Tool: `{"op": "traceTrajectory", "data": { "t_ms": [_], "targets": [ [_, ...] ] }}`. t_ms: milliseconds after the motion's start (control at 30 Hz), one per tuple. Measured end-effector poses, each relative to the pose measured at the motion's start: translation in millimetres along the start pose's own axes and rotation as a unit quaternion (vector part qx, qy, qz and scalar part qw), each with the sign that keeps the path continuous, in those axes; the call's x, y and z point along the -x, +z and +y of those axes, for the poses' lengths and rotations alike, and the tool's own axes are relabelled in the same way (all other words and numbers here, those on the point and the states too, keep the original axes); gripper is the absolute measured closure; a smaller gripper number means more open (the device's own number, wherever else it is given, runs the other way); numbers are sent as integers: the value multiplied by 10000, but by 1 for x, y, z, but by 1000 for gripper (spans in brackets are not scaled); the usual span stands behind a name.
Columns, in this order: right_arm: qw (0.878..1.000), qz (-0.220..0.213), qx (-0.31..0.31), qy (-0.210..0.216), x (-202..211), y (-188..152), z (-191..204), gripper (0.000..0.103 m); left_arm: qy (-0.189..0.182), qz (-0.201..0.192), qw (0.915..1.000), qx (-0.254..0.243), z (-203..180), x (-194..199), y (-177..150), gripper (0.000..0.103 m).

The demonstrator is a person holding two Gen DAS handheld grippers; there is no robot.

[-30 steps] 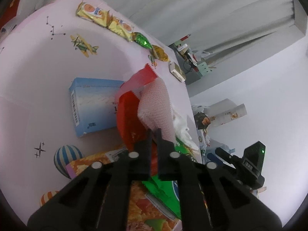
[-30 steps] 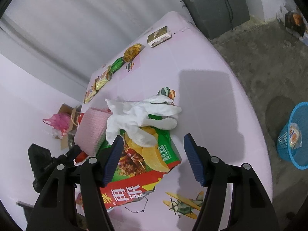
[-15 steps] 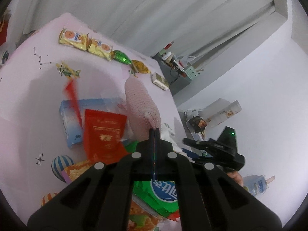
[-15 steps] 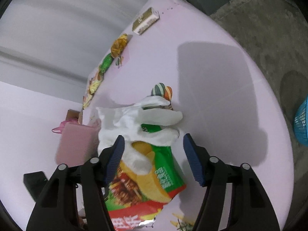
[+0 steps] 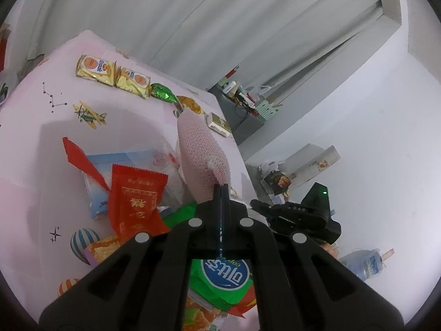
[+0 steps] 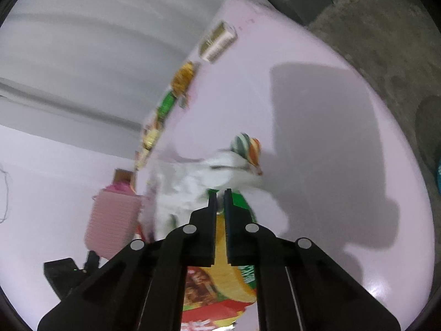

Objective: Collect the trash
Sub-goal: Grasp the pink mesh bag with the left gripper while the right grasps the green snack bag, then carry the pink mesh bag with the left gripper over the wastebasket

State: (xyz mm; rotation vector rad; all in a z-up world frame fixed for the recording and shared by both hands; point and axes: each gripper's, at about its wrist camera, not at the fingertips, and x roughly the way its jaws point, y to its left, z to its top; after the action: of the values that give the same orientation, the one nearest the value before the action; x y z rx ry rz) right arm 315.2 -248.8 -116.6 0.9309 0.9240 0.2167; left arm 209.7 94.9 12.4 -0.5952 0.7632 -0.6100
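My left gripper point(image 5: 221, 186) is shut on a pink foam net sleeve point(image 5: 201, 151) and holds it up above the pink table point(image 5: 33, 143). The sleeve also shows at the left of the right wrist view point(image 6: 110, 220). My right gripper point(image 6: 220, 193) has its jaws nearly closed on crumpled white tissue point(image 6: 198, 184) that lies on a green chip bag point(image 6: 231, 273). A red wrapper point(image 5: 132, 201) and a blue box point(image 5: 96, 190) lie below the sleeve.
Yellow snack packs point(image 5: 113, 74), a green candy point(image 5: 161, 93), a gold candy point(image 5: 190, 104) and a small box point(image 5: 219, 124) line the table's far edge. A green packet point(image 5: 223, 278) lies under the left gripper. Grey concrete floor point(image 6: 386, 27) lies beyond the table.
The right gripper moved down onto the white tissue and closed from wide open. The left gripper lifted the pink sleeve; the red wrapper fell away onto the pile.
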Motion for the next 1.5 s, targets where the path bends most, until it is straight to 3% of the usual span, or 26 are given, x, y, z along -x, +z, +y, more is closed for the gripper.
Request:
{"op": "traceTrajectory", "data": {
  "t_ms": [533, 800, 1000, 1200, 1400, 1500],
  "targets": [
    [9895, -970, 961, 479, 96, -2, 70, 99, -277, -234, 9985, -414, -43, 12, 6, 103],
    [9766, -1582, 1332, 593, 175, -19, 77, 99, -590, -159, 9956, -705, -89, 11, -4, 103],
    [9686, -2078, 1271, 491, 238, -32, 47, 99, -922, 123, 9908, -980, -139, -14, -25, 103],
    [9632, -2526, 917, 109, 296, -47, -8, 99, -1223, 710, 9818, -1269, -189, -66, -60, 103],
    [9583, -2798, 308, -501, 336, -58, -79, 99, -1501, 1690, 9632, -1453, -244, -160, -112, 103],
    [9541, -2880, -94, -814, 348, -61, -123, 99, -1420, 2098, 9538, -1618, -265, -205, -139, 103]
  ]
}}
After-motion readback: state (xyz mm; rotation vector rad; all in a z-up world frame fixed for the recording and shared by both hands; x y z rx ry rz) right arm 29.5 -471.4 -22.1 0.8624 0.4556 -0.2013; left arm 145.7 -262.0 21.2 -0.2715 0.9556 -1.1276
